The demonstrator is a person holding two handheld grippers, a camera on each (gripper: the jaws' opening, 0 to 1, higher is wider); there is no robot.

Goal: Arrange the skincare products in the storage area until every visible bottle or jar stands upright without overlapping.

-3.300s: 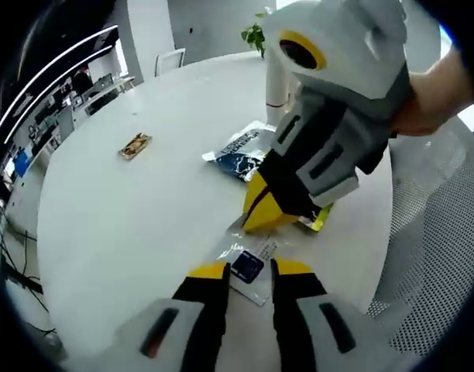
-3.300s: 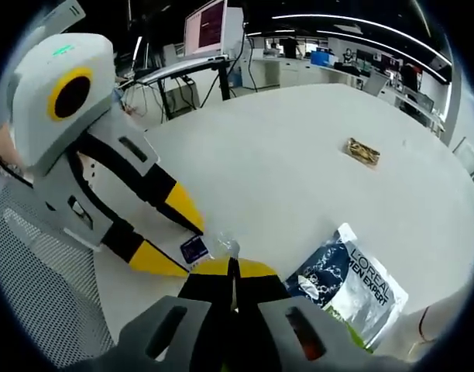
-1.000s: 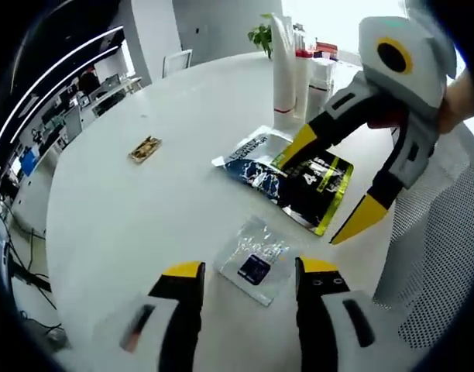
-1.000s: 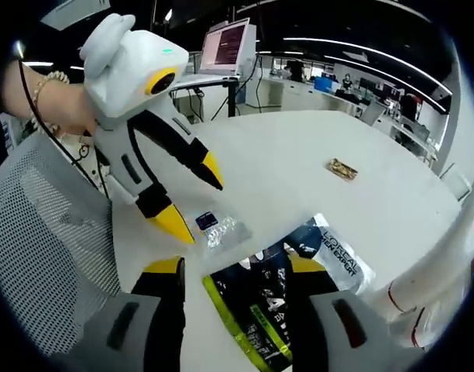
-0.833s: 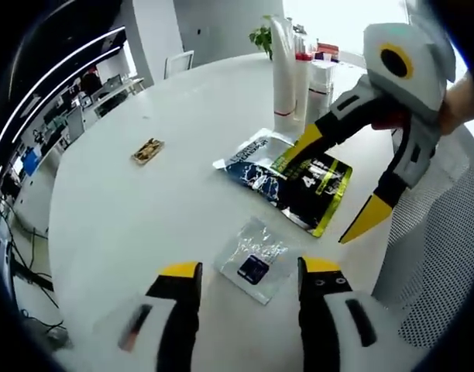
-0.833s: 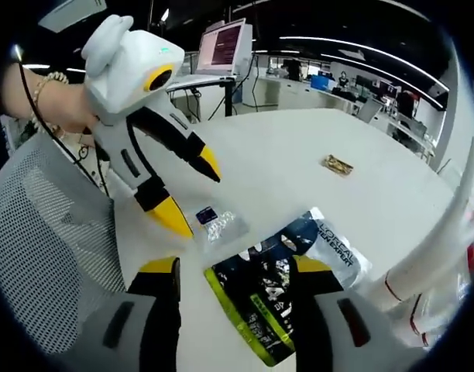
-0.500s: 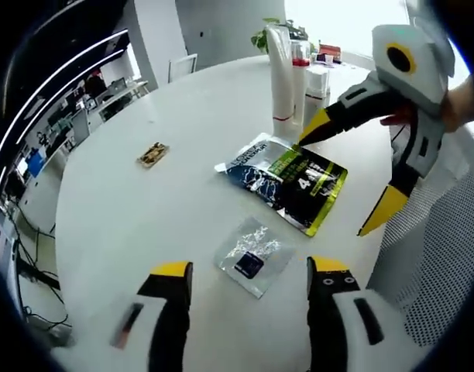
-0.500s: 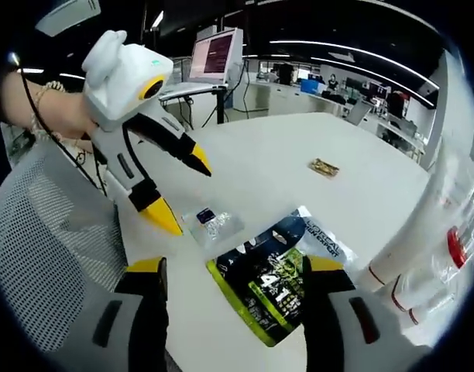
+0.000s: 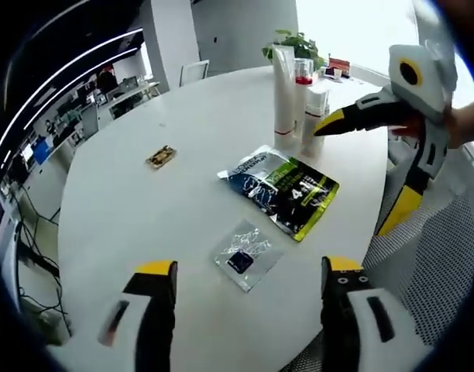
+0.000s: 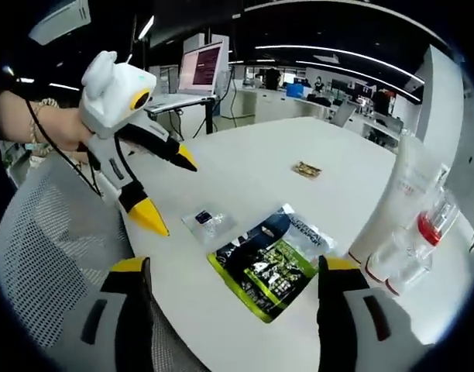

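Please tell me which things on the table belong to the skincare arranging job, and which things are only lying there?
Belong to the job:
- tall white tube
- red-capped bottle
- black-and-green sachet, lying flat
- small clear sachet, lying flat

Only lying about:
- small brown wrapped item
- potted plant

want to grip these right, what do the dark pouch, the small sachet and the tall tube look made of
Dark pouch: glossy printed plastic film, judging by its sheen and flat sealed edges. Small sachet: clear crinkled plastic, with glints and a dark insert showing through. Tall tube: smooth white plastic, probably squeezable.
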